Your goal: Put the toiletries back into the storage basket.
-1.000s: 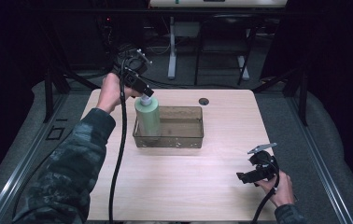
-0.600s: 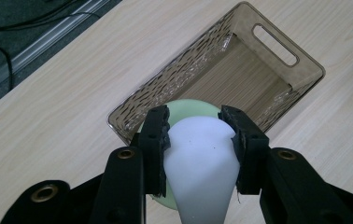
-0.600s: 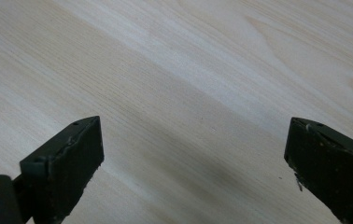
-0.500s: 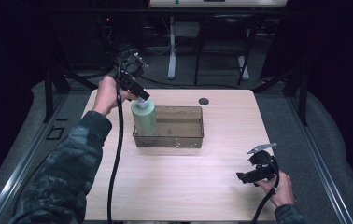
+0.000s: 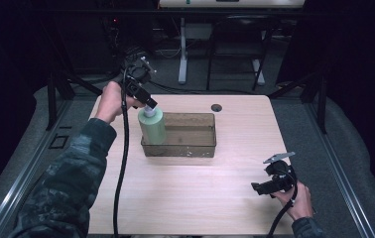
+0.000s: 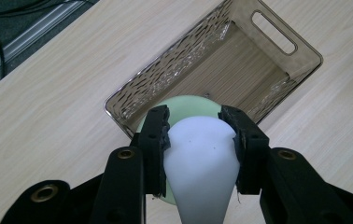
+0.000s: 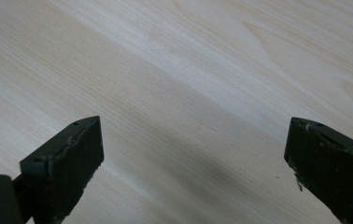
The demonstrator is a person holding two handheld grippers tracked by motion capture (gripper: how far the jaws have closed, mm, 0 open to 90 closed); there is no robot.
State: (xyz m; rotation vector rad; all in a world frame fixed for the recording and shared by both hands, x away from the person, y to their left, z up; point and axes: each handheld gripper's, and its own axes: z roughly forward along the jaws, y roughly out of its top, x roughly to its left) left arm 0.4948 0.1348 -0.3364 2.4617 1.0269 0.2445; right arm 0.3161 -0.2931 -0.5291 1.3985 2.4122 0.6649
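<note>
Holding pale green plastic bottle (image 5: 152, 126) by its white cap (image 6: 202, 154), your left tool (image 5: 148, 103) is clamped; bottle has sunk slightly vs 1 s ago, base now inside smoky transparent bin (image 5: 195, 146) on bench (image 5: 185, 198). Placement nearly done. Right tool (image 5: 265, 187): jaws apart, idle.

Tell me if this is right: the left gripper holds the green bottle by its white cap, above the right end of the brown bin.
Not quite. The left gripper does hold the green bottle by its white cap, but at the left end of the brown bin, not the right. The high view shows it.
</note>
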